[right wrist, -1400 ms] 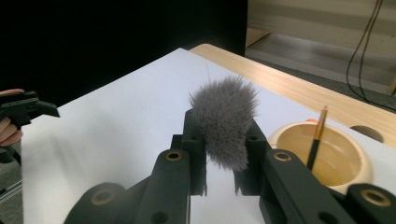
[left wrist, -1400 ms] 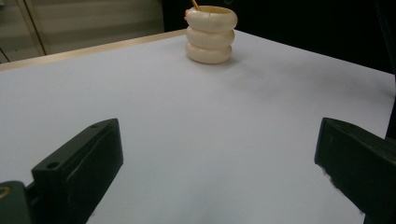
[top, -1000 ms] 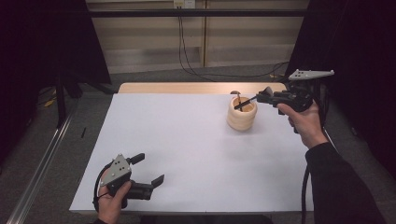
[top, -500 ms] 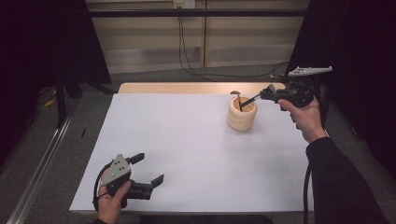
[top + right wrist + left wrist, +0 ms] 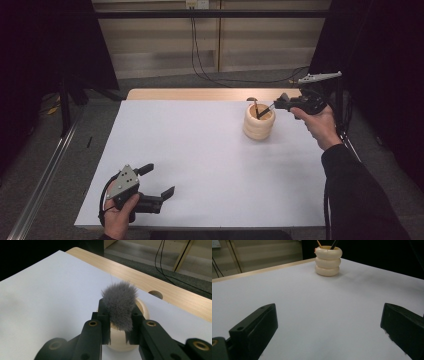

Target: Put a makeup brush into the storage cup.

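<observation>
White tabletop (image 5: pixel 210 155), right gripper (image 5: pixel 119 326) clenched on grey fluffy tuft (image 5: pixel 120 303) directly above cream ringed holder (image 5: pixel 259 122) at far right, moved slightly lower than before, left gripper (image 5: pixel 159 181) released, unmoved near front edge

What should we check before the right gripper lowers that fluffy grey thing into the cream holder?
1. Grip: right gripper has its jaws shut on the fluffy grey brush head: ok.
2. Alignment: brush head sits over the opening of the cream ribbed three-ring holder: ok.
3. Room inside: the holder already contains a thin yellowish stick and a dark stick; free space cannot tell.
4. Holder upright on the white tabletop: ok.
5. Left gripper open, near the table's front edge, far from the holder: ok.
6. Brush handle below the jaws: hidden, cannot tell.
</observation>
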A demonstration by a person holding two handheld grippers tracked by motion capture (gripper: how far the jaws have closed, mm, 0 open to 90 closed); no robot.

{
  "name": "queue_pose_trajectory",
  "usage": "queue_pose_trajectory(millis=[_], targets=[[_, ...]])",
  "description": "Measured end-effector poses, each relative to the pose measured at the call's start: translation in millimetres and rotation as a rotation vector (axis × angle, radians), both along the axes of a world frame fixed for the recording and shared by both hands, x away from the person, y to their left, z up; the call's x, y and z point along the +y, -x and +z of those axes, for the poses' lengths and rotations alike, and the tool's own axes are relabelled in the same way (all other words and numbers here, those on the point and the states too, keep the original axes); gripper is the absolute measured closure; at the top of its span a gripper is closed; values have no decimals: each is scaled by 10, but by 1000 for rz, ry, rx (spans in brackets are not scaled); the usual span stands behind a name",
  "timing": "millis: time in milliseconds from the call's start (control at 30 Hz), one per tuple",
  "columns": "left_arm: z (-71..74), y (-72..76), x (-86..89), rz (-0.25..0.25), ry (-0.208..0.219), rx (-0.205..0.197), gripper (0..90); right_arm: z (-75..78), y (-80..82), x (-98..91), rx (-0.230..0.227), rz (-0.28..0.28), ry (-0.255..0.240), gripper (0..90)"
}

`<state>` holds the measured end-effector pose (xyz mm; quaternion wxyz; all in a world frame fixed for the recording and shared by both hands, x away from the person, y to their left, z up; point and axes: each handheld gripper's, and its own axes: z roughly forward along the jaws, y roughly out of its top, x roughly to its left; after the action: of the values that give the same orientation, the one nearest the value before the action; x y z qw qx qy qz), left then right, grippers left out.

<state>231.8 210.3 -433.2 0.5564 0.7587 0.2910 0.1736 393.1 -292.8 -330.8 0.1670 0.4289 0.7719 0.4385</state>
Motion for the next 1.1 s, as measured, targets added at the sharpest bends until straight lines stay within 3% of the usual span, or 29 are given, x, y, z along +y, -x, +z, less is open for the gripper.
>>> queue_pose_trajectory(millis=[567, 1100], targets=[[-4, -34, -12, 18, -3, -1, 12, -192, -113, 75, 45, -1, 19, 771], [-3, -29, -7, 15, -2, -1, 12, -334, -158, 143, 60, -2, 28, 771]])
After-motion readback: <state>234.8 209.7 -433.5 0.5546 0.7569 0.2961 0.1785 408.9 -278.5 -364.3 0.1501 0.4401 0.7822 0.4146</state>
